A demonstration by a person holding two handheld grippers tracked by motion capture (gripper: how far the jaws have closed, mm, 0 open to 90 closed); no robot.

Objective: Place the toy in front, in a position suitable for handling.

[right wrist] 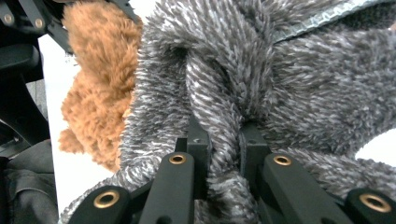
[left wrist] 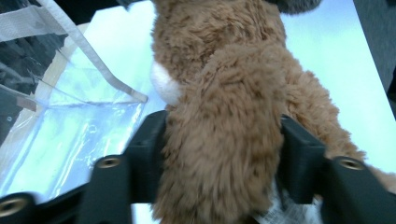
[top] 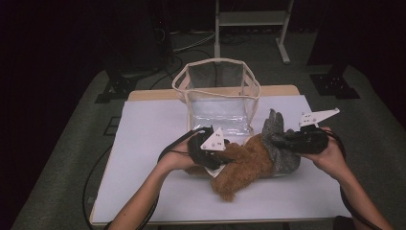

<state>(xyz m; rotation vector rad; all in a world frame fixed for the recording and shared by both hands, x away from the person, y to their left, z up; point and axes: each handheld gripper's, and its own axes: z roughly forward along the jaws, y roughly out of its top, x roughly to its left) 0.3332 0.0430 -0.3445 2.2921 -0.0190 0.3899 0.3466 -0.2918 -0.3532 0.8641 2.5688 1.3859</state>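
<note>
No readable brand or writing anywhere; a white tag [left wrist: 285,212] sticks out under the brown plush near my left jaws, print too blurred to read.

My left gripper [top: 209,143] is clamped on the brown plush toy [top: 244,165]; in the left gripper view both jaws press into the fur on either side. My right gripper [top: 287,139] is pinched tight on a fold of the grey plush toy [top: 280,143], with the fur bunched between the jaws in the right gripper view.

Both toys lie touching at table centre, brown on the left and nearer, grey on the right.

The clear bag [top: 218,98] with cream trim stands open just beyond them, nothing I can make out inside. Its near wall is just beyond the left gripper.

The white table top [top: 148,143] has open room left and right of the toys, plus a narrower strip at the near edge. The bag sits at the far edge.
</note>
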